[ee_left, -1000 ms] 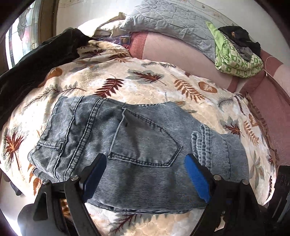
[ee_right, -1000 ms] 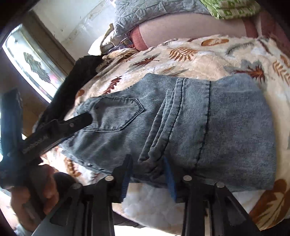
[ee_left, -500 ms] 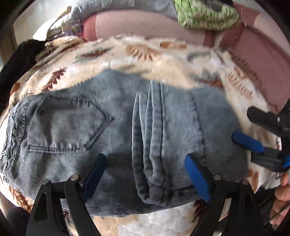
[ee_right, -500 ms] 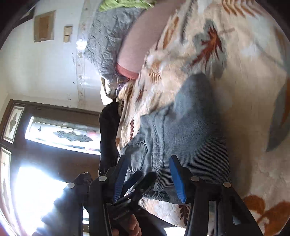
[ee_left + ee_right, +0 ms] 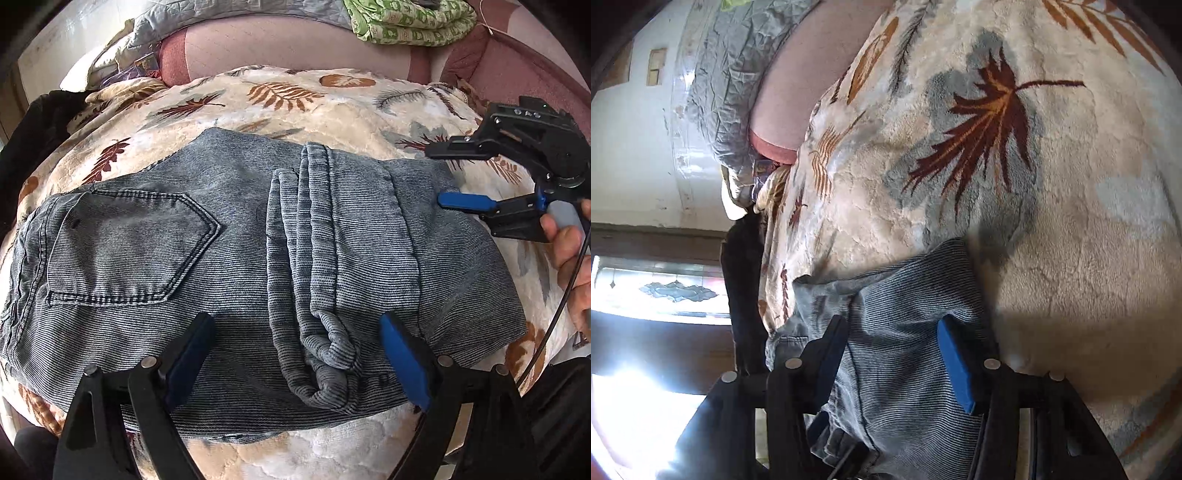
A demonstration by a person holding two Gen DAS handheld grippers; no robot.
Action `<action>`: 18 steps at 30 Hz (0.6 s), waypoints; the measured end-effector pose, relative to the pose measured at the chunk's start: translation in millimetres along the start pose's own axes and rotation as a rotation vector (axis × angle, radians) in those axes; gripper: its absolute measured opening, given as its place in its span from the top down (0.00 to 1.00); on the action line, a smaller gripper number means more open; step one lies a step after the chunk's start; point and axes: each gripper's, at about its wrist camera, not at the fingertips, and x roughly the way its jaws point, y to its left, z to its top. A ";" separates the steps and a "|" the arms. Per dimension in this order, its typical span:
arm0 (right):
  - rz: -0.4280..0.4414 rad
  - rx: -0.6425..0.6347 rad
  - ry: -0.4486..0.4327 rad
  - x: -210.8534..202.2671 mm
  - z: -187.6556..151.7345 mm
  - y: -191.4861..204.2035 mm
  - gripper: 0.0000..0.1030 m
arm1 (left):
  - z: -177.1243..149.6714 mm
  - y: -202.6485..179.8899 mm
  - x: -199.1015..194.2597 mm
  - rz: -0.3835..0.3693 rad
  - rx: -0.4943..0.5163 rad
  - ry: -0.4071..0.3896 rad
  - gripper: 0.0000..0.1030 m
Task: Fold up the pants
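In the left wrist view, the folded pants lie on the leaf-print blanket; the left gripper hangs wide open above their near edge, holding nothing. In the right wrist view, the right gripper, rolled sideways, has just been opening, jaws part-open astride the pants' end, pads seemingly clear. Smoothing the bunched ridge first would likely flatten the fold.

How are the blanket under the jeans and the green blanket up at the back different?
The leaf-print blanket is cream with brown and grey leaves; the green blanket has small pale patterns. The leaf-print blanket lies spread out flat under the jeans, while the green blanket is bunched in a heap on the pink cushion behind. Both are soft patterned bedding.
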 end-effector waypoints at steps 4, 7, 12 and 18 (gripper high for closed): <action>0.043 -0.086 -0.055 -12.3 5.1 24.8 0.43 | -0.7 -1.3 0.5 0.001 0.004 -0.010 0.12; -0.008 -0.044 -0.038 0.0 21.5 2.0 0.42 | -0.6 -0.7 0.3 -0.004 0.002 -0.010 0.12; 0.083 -0.038 -0.065 -20.2 8.8 15.6 0.43 | -0.6 0.1 0.3 -0.011 -0.001 -0.018 0.12; 0.130 -0.028 -0.067 -57.4 -64.6 2.4 0.41 | 1.7 2.1 -0.1 -0.027 -0.010 -0.004 0.12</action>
